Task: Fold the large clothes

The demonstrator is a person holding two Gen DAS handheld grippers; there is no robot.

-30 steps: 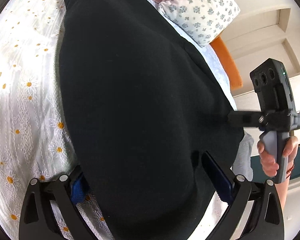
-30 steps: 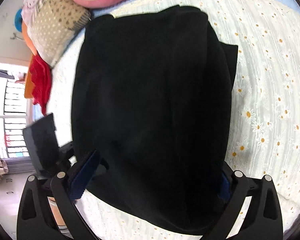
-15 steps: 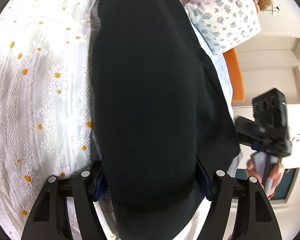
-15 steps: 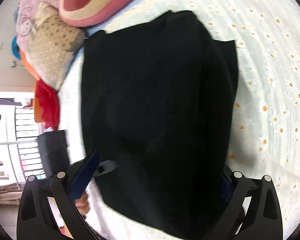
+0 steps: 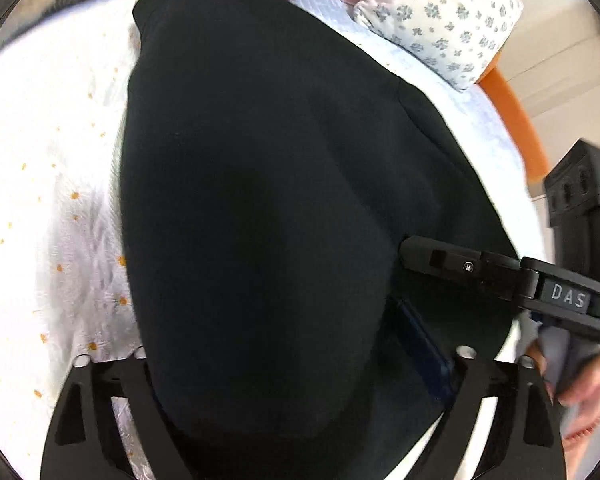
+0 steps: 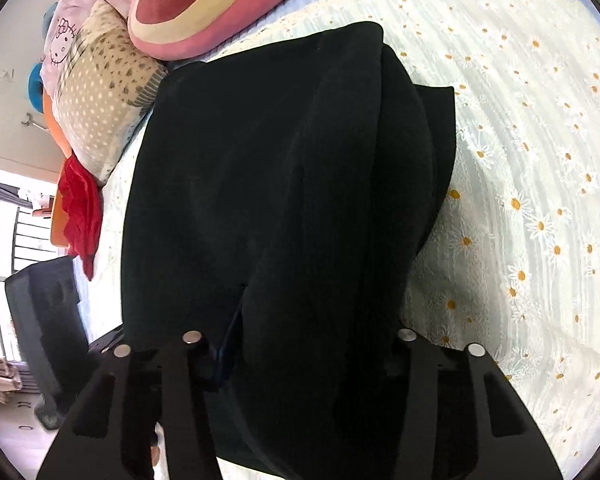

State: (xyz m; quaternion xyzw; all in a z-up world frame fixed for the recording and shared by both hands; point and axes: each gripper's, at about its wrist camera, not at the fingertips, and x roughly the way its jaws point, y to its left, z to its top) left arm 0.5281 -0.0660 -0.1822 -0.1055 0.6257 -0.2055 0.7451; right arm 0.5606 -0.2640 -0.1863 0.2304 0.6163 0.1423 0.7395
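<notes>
The near hem of the black garment (image 6: pixel 284 208) lies between the jaws of both tools, so the step in hand appears to be gripping that edge for a further fold.

Right gripper (image 6: pixel 300 344): its jaws have just been closing, and the garment's near edge bunches between them; the blue pad (image 6: pixel 230 344) on one side presses into the cloth. It reads as grasping the garment (the opposite pad is hidden under fabric, so the hold is judged from the bunching).

Left gripper (image 5: pixel 300 344): its jaws have just been opening slightly, with cloth between them. One blue pad (image 5: pixel 422 344) stands clear of the main fold; the other is hidden. Whether it holds the cloth cannot be told.

The garment lies partly folded on the daisy-print bedspread (image 6: pixel 540 140), with a doubled layer along one side. Beyond its far edge sit a pink cushion (image 6: pixel 216 4) and a floral pillow (image 5: pixel 444 20).

Next move, as judged: secure both near corners evenly, lift, and carry the hem toward the far edge, keeping the doubled layer aligned.
</notes>
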